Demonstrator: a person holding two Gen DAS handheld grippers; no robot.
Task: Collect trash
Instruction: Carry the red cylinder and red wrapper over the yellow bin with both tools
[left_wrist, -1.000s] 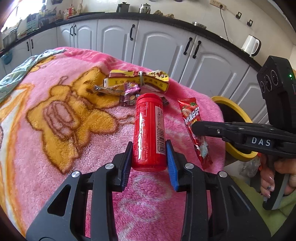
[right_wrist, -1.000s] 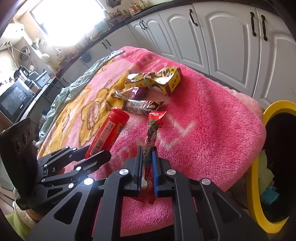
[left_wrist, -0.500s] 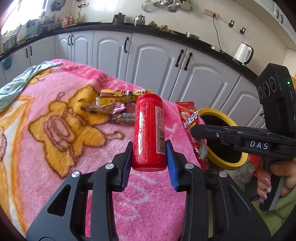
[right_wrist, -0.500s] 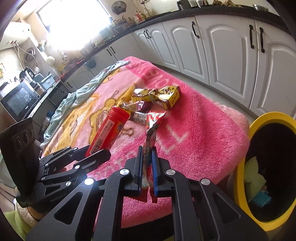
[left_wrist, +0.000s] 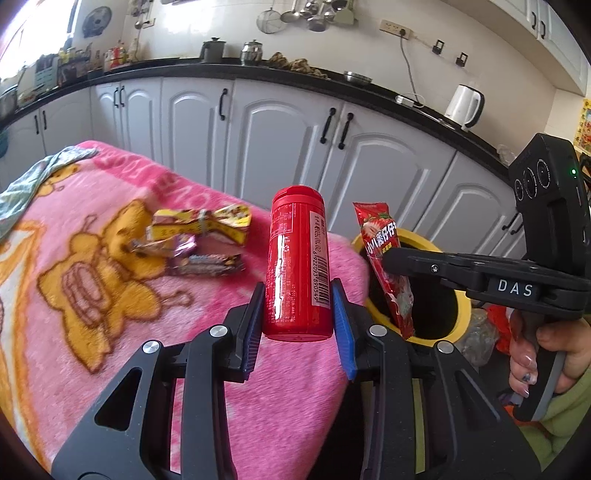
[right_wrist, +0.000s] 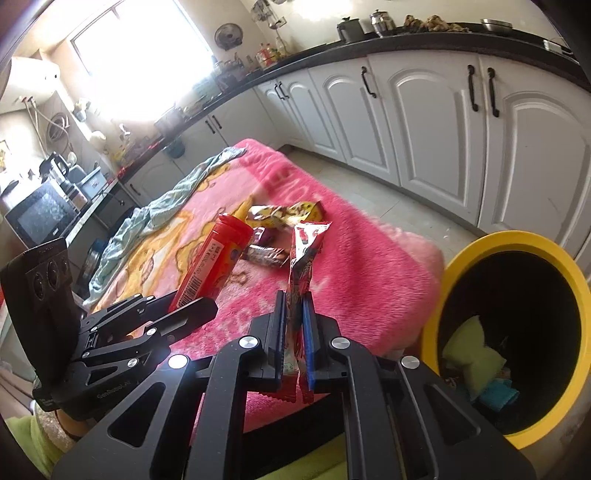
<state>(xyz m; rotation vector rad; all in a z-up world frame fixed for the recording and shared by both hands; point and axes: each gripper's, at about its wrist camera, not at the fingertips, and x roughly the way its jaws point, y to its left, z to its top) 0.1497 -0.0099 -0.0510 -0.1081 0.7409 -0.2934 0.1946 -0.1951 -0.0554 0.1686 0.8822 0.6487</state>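
Note:
My left gripper is shut on a red cylindrical tube with a barcode label, held upright above the pink blanket. My right gripper is shut on a long red snack wrapper, lifted off the blanket. In the left wrist view the same wrapper hangs from the right gripper over the yellow-rimmed bin. A yellow wrapper and smaller wrappers lie on the blanket. The bin stands low at the right, with trash inside.
White cabinets with black handles run along the back under a black counter. A light blue cloth lies on the blanket's far side. A hand with a green sleeve grips the right tool's handle. A white kettle stands on the counter.
Both grippers have risen and drawn back from the blanket with the tube and the snack wrapper in them. The yellow bin has come further into view at the right.

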